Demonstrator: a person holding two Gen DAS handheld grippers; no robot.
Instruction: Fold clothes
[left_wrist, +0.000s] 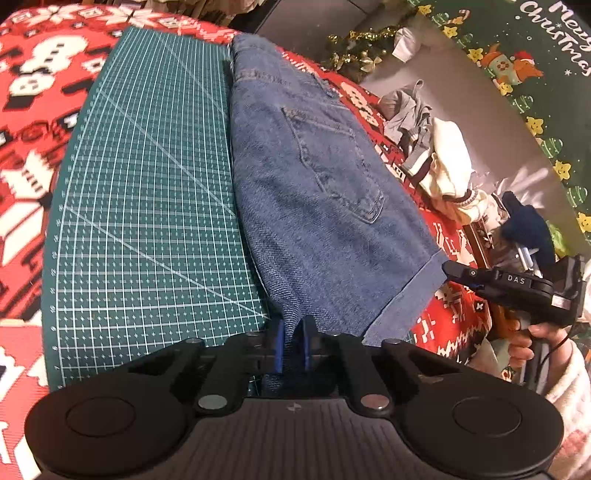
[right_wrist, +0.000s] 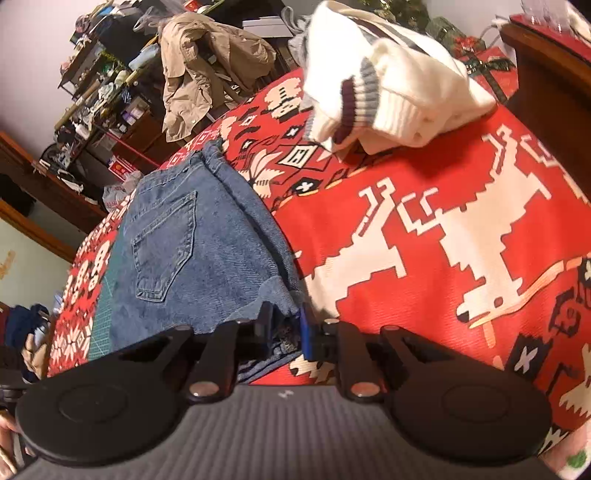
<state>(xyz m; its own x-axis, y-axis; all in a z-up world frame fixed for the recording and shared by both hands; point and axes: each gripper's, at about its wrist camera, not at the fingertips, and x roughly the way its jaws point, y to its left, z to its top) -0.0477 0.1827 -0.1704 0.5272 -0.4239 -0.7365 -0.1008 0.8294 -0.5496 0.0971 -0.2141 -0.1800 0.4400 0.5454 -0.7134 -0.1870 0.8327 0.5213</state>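
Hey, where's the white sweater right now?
The white sweater lies bunched on the red patterned cloth at the top of the right wrist view, beyond the denim shorts; the left wrist view shows it right of them.

place: lived-in home room | we see: cluttered shelves (right_wrist: 99, 92), coat (right_wrist: 207, 70) slung over furniture, Christmas banner (left_wrist: 535, 66), tinsel (left_wrist: 358, 51), festive cloth (right_wrist: 461, 229) on desk, heap of clothes (left_wrist: 436, 158)

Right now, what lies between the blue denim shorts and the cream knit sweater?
Only bare red patterned tablecloth separates denim shorts from cream sweater, per the right wrist view.
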